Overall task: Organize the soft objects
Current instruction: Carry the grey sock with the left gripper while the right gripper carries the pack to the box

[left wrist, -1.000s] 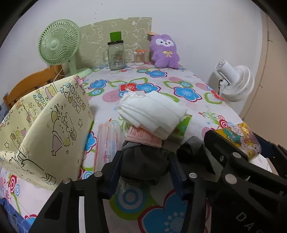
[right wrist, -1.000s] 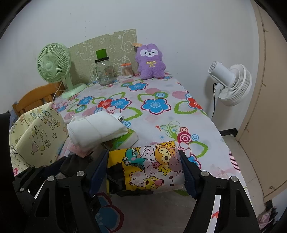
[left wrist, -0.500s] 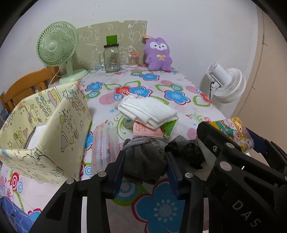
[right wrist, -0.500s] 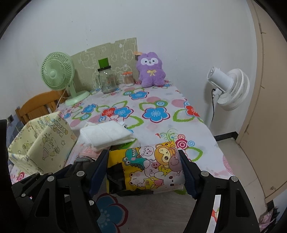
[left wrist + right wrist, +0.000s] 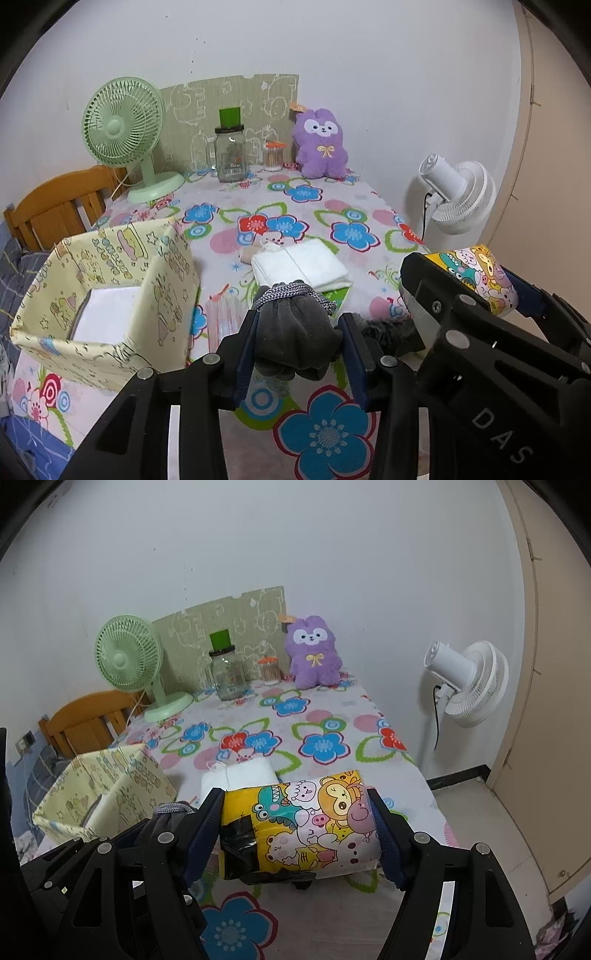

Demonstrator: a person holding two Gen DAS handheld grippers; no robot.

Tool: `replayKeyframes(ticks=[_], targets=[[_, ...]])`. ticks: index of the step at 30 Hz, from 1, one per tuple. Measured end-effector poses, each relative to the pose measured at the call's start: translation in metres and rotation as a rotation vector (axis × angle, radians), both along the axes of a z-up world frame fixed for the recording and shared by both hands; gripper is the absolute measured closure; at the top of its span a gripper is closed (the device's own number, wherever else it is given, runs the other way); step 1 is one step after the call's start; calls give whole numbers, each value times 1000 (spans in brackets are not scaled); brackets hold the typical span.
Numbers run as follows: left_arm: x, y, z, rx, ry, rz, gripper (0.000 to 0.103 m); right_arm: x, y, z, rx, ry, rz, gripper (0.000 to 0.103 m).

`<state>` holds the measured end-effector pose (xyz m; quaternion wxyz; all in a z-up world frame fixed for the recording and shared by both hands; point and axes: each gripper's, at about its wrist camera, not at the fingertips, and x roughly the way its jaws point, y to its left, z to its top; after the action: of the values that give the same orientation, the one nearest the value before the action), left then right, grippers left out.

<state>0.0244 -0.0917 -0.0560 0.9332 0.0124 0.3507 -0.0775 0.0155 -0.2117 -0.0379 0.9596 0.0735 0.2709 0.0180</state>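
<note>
My left gripper [image 5: 297, 343] is shut on a dark grey glove [image 5: 295, 332] with a knit cuff and holds it above the table's near edge. My right gripper [image 5: 299, 834] is shut on a cartoon-printed yellow pack [image 5: 306, 823], also lifted; the pack shows in the left wrist view [image 5: 476, 273]. A folded white cloth [image 5: 299, 266] lies on the flowered tablecloth [image 5: 332, 206], on top of a green packet. An open yellow storage box [image 5: 110, 295] stands at the left, with something white inside. A purple plush [image 5: 321, 144] sits at the back.
A green desk fan [image 5: 122, 129], a glass jar [image 5: 231, 155] and a cotton-swab pot [image 5: 273, 157] stand at the back. A white floor fan [image 5: 458, 195] is off the table's right side. A wooden chair [image 5: 55, 206] is at the left. A striped packet [image 5: 221, 317] lies beside the box.
Both grippers have risen and pulled back from the table with their loads. The glove has come up off the table in the left gripper.
</note>
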Motion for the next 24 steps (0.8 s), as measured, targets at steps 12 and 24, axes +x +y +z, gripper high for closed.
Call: replayKeyframes(ticks=[12, 24], targets=[[5, 10, 26, -7, -26, -6, 59, 3, 11, 31, -14, -22, 0, 26], [12, 34, 48, 7, -58, 6, 59, 16, 39, 52, -25, -26, 47, 26]])
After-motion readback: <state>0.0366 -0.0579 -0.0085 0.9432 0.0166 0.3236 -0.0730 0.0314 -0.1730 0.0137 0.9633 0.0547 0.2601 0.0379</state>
